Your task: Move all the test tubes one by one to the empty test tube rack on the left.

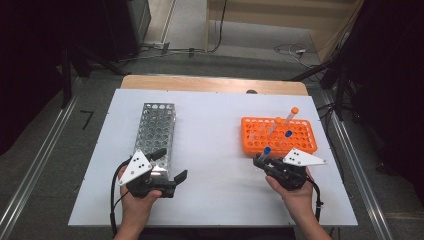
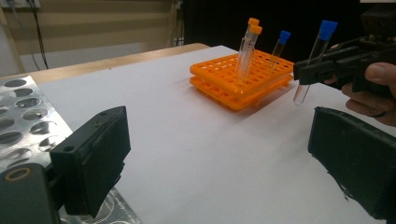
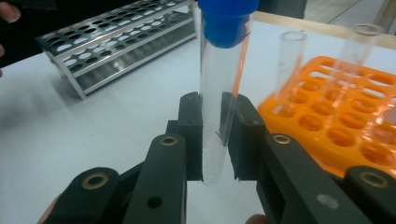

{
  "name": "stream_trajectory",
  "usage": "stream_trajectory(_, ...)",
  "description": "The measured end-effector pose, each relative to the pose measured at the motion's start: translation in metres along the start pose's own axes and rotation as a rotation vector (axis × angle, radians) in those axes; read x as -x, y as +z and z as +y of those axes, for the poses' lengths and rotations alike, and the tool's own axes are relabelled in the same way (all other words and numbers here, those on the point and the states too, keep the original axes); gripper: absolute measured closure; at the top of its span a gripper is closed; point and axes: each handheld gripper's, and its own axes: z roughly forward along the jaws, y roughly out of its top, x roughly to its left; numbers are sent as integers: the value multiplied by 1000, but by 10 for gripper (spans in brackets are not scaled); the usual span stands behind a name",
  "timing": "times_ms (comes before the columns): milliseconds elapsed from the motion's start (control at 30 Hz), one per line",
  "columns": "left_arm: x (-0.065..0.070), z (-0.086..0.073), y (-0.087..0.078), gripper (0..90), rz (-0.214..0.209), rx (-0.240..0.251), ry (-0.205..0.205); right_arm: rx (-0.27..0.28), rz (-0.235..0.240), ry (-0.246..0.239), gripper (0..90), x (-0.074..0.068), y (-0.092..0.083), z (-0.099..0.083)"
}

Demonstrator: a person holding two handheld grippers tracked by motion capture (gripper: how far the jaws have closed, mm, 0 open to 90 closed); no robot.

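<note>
A: Where do we stand? Our right claw (image 3: 212,140) is pinching a clear glass test tube with a blue cap (image 3: 219,93), pads pressed on the glass on both sides, the tube upright and its rounded end hanging free.

B: Agreed. From the high view the tube (image 1: 264,151) sits in the air just off the near left corner of the orange plastic tube rack (image 1: 300,142), above the white surface (image 1: 210,150). So we judge the lift out of that rack done for this one.

A: And the shiny perforated metal rack (image 1: 156,131) on the left looks empty as far as we can see into its holes. Nothing delivered there yet.

B: Our left claw (image 1: 170,165) is spread wide with nothing between the pads, beside the near end of that metal rack. We read that as waiting for a handover, though that is our guess.

A: What remains? In the orange rack we count two orange-capped tubes (image 2: 250,46) and one more blue-capped tube (image 2: 280,44) standing.

B: Then most of the work is ahead: carry this tube across, seat it, and likely repeat for those three.
</note>
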Motion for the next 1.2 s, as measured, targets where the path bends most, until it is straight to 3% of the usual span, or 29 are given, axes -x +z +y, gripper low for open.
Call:
stream_trajectory(467, 23, 3, 25, 235, -48, -39, -11, -54, 114, -68, 750, -35, 30, 1)
stream_trajectory(767, 34, 3, 39, 336, -149, -63, -24, -89, 168, -113, 750, -57, 46, 0)
stream_trajectory(800, 37, 3, 41, 353, -177, -66, -23, -92, 174, -121, 750, -59, 48, 0)
stream_trajectory(1067, 47, 1, 49, 467, -256, -89, -8, -120, 221, -166, 750, -79, 60, -2)
stream_trajectory(1200, 50, 0, 51, 536, -272, -94, 0, -124, 243, -182, 750, -86, 63, -2)
